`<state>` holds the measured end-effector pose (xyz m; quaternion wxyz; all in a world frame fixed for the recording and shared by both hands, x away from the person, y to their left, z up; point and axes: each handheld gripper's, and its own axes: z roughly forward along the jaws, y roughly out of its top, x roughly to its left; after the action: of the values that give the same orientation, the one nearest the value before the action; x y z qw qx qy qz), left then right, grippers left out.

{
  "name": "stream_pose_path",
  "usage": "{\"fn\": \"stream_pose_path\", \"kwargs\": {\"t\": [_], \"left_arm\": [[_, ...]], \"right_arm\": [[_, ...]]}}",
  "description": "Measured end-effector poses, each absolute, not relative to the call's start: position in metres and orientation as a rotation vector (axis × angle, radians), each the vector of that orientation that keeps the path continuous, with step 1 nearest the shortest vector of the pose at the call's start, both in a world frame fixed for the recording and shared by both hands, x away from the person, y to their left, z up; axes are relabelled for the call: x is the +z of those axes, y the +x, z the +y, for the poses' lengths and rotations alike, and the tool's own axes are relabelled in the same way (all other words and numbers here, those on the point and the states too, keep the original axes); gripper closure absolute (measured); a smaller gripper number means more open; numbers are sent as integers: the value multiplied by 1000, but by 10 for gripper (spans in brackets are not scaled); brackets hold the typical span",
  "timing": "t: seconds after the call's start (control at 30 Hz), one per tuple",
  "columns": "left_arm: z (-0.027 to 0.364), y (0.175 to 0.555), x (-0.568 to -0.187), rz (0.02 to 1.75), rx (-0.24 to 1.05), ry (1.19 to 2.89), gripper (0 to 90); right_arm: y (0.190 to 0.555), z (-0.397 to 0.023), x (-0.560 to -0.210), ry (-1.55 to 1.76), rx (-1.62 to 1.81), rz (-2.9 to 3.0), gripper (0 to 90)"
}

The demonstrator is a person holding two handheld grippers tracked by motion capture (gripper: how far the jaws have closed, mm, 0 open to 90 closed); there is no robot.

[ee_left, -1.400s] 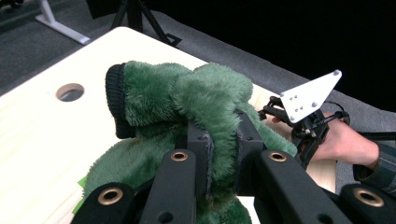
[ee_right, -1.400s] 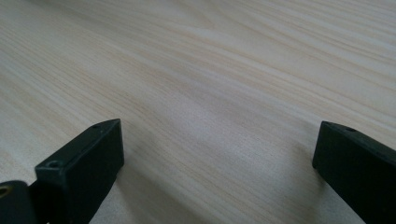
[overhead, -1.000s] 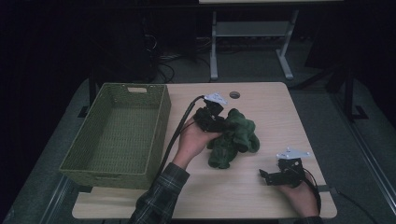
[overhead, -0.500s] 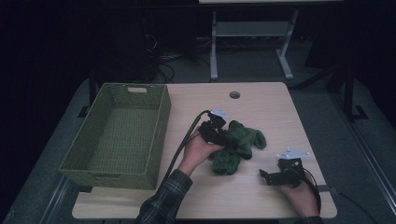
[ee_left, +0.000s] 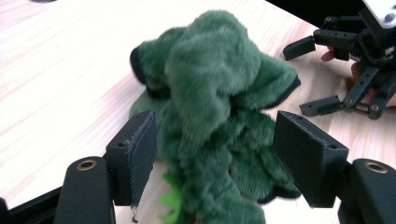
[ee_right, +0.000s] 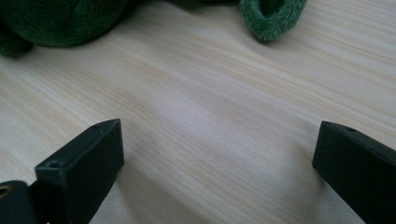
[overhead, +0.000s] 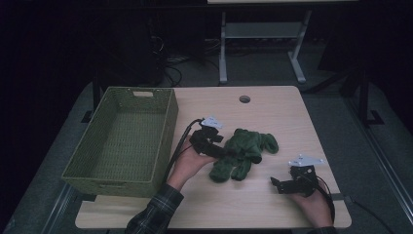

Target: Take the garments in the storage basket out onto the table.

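The green plush toy (overhead: 243,152) lies on the wooden table (overhead: 272,112), right of the green woven basket (overhead: 122,136). The left gripper (ee_left: 215,154) has just been opening its jaws; the plush sits between them, seemingly no longer pinched. The right gripper (overhead: 280,185) rests near the table's front edge, jaws spread wide over bare wood.

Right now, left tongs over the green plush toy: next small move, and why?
Probably draw the left tongs back off the green plush toy. Their jaws have just been opening and stand clear of the fur, and the toy lies on the table.
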<state>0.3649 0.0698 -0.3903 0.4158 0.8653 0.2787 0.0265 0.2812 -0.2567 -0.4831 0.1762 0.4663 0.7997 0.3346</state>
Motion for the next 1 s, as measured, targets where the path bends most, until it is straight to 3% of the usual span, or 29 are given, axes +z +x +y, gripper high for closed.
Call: {"fn": "stream_pose_path", "kwargs": {"t": [1.0], "left_arm": [[96,322,-447,676,76,2233,295]], "right_arm": [[267,-246,-472,1270,1035,2289,64]]}}
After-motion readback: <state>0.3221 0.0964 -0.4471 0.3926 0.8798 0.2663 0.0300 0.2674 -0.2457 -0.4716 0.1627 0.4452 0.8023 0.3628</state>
